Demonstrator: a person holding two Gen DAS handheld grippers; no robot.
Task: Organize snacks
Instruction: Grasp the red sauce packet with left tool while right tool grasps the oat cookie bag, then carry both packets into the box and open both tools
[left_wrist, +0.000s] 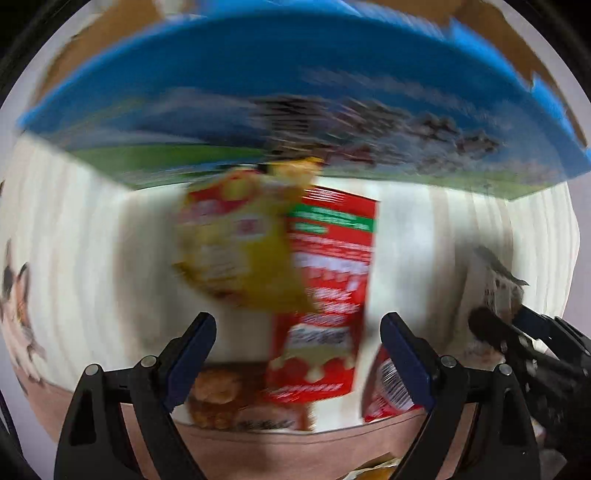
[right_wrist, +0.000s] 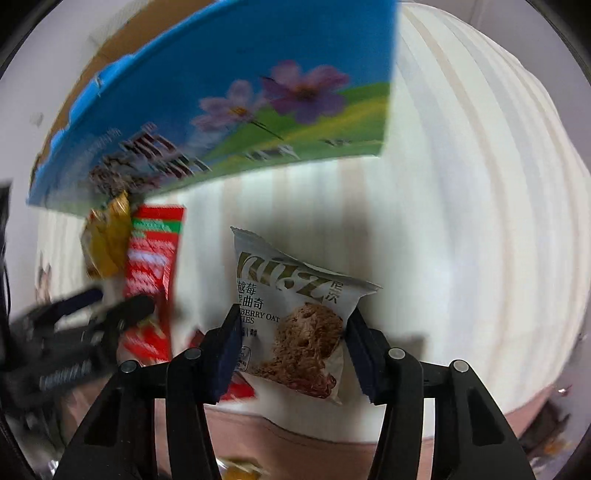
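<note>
Right claw (right_wrist: 290, 345) points down with its blue pads pinched against both side edges of a grey-white cookie packet (right_wrist: 295, 314), so the packet is gripped between the fingers. The packet's gold lettering is hard to make out; below it sit Chinese characters and "BERRY OAT", partly hidden by the left pad, beside a picture of a brown oat cookie. The packet rests on the white-striped counter (right_wrist: 461, 229).

To the left of this claw lie a red snack pack (right_wrist: 155, 251) and a yellow snack bag (right_wrist: 107, 243), their print too blurred to read. Beyond them stands a blue box (right_wrist: 236, 92) printed with purple flowers and green hills.

Left claw (left_wrist: 298, 350) stands wide, nothing between its pads. Just ahead of it the red snack pack (left_wrist: 328, 288) lies on the counter, with the yellow bag (left_wrist: 240, 247) up to the left. At its right edge the other claw's fingers (left_wrist: 491, 328) show, at the grey packet (left_wrist: 496, 284). A red wrapper with a barcode (left_wrist: 391, 384) sits by its right pad.
</note>
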